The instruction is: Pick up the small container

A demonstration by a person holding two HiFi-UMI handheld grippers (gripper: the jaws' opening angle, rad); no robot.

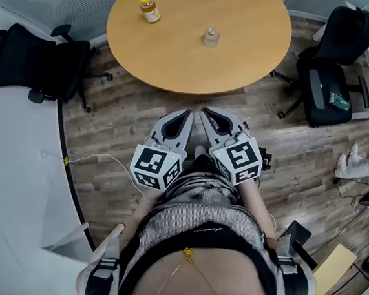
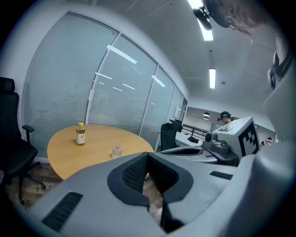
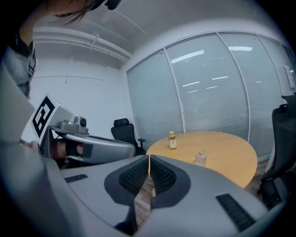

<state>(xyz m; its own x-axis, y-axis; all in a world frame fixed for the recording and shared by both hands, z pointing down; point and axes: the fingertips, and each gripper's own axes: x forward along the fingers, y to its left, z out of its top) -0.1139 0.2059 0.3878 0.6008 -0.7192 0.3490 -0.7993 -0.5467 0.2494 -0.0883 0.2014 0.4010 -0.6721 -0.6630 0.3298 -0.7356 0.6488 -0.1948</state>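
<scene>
A small clear container (image 1: pixel 211 36) (image 2: pixel 117 150) (image 3: pixel 200 157) stands upright near the middle of the round wooden table (image 1: pixel 180 52). A yellow-capped bottle (image 1: pixel 150 8) (image 2: pixel 80 134) (image 3: pixel 172 140) stands further left on the same table. My left gripper (image 1: pixel 189 113) (image 2: pixel 148 155) and right gripper (image 1: pixel 203 112) (image 3: pixel 149 157) are held side by side above the floor, short of the table's near edge. Both have their jaws shut with nothing between them. Both point toward the table, well short of the container.
A black office chair (image 1: pixel 33 64) stands left of the table, another black chair (image 1: pixel 335 67) to its right. A white curved desk (image 1: pixel 6 178) runs along the left. A cable (image 1: pixel 99 158) lies on the wooden floor. Glass walls with blinds (image 2: pixel 69 83) stand behind the table.
</scene>
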